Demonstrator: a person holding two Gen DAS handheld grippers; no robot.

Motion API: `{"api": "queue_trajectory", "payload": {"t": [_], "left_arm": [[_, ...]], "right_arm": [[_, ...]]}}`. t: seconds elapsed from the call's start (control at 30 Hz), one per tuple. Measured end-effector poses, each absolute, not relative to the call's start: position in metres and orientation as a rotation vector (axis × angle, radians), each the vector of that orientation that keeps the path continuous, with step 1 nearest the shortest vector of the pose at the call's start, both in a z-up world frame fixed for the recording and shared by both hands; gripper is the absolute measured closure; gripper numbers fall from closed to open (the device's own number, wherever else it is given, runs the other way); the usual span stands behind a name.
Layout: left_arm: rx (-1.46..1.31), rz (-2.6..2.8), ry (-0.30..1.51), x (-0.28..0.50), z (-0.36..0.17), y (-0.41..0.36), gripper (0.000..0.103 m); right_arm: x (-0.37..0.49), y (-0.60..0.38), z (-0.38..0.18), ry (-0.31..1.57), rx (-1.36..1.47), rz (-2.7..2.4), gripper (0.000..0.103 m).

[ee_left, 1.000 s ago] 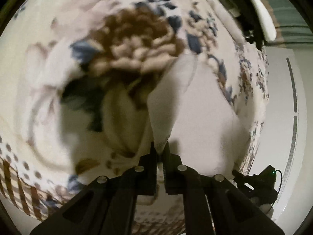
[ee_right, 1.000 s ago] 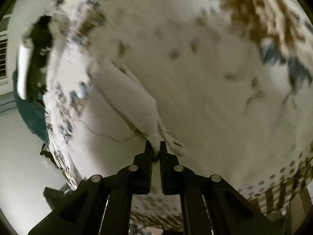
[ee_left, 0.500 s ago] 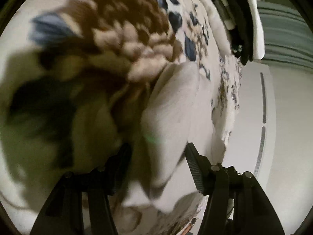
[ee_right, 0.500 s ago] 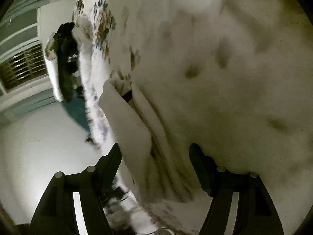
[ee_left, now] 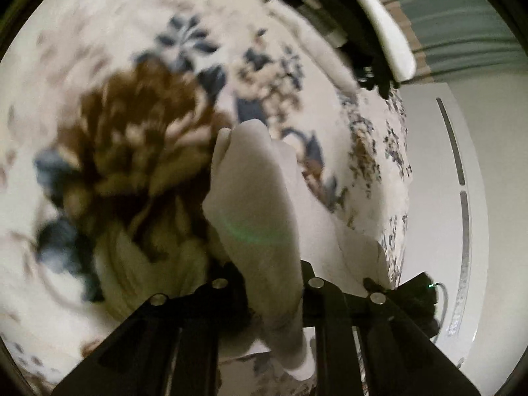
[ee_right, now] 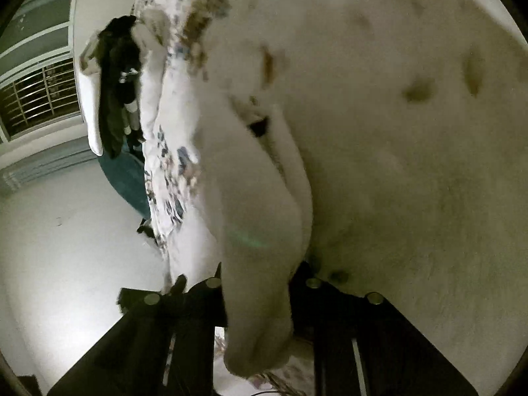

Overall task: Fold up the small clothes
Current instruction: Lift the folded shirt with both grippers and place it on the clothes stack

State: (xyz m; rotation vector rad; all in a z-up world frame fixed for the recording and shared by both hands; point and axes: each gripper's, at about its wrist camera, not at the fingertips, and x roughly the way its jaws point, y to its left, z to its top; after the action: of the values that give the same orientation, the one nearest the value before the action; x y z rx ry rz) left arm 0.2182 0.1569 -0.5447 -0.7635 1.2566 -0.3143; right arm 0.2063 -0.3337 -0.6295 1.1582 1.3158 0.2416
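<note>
White garment (ee_left: 260, 198) centre frame on floral cover (ee_left: 138, 125), soft, light, limp. Left gripper (ee_left: 270, 283) and right gripper (ee_right: 257, 283) closing, cloth between jaws, pads apparently pressing. Best hold judged at the bunched ends; likely to sag, slide.

light: dim, warm | blur: motion-smeared | flare: green arc | edges: fisheye-warped, dark vignette

No legible txt or labels anywhere.
</note>
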Motion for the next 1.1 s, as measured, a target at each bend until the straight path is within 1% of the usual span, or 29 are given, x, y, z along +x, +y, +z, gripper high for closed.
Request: {"api": "queue_trajectory", "payload": {"t": [0.13, 0.33, 0.4, 0.47, 0.53, 0.63, 0.8, 0.9, 0.93, 1.0, 1.03, 1.07, 1.1], "left_arm": [[-0.692, -0.34, 1.23, 0.24, -0.5, 0.164, 0.091], [-0.673, -0.38, 1.12, 0.303, -0.41, 0.184, 0.091], [-0.64, -0.391, 1.064, 0.341, -0.372, 0.185, 0.091], [-0.621, -0.396, 1.024, 0.373, -0.349, 0.184, 0.091], [-0.596, -0.403, 0.979, 0.413, -0.326, 0.186, 0.09], [-0.569, -0.387, 0.936, 0.468, -0.308, 0.188, 0.09], [-0.517, -0.362, 0.898, 0.54, -0.306, 0.191, 0.09], [-0.459, -0.33, 0.92, 0.581, -0.326, 0.19, 0.088], [-0.444, -0.315, 0.934, 0.586, -0.333, 0.189, 0.086], [-0.353, -0.201, 0.992, 0.6, -0.356, 0.188, 0.084], [-0.315, -0.149, 1.0, 0.601, -0.362, 0.188, 0.083], [-0.251, -0.083, 0.995, 0.6, -0.368, 0.187, 0.082], [-0.205, -0.048, 0.981, 0.595, -0.372, 0.185, 0.079]], "right_arm": [[0.218, -0.321, -0.576, 1.287, 1.116, 0.243, 0.088], [0.271, -0.298, -0.477, 1.197, 1.073, 0.263, 0.088], [0.299, -0.292, -0.445, 1.157, 1.072, 0.276, 0.088], [0.34, -0.283, -0.412, 1.109, 1.045, 0.288, 0.088], [0.375, -0.278, -0.388, 1.068, 1.032, 0.306, 0.088], [0.444, -0.269, -0.359, 1.016, 1.003, 0.333, 0.088], [0.548, -0.261, -0.339, 0.982, 0.932, 0.36, 0.088], [0.605, -0.255, -0.344, 0.984, 0.89, 0.356, 0.088], [0.615, -0.254, -0.349, 0.99, 0.883, 0.353, 0.088], [0.644, -0.251, -0.368, 1.043, 0.854, 0.341, 0.087], [0.654, -0.25, -0.378, 1.086, 0.831, 0.317, 0.085], [0.66, -0.248, -0.391, 1.146, 0.778, 0.265, 0.08], [0.663, -0.245, -0.396, 1.184, 0.721, 0.227, 0.065]]}}
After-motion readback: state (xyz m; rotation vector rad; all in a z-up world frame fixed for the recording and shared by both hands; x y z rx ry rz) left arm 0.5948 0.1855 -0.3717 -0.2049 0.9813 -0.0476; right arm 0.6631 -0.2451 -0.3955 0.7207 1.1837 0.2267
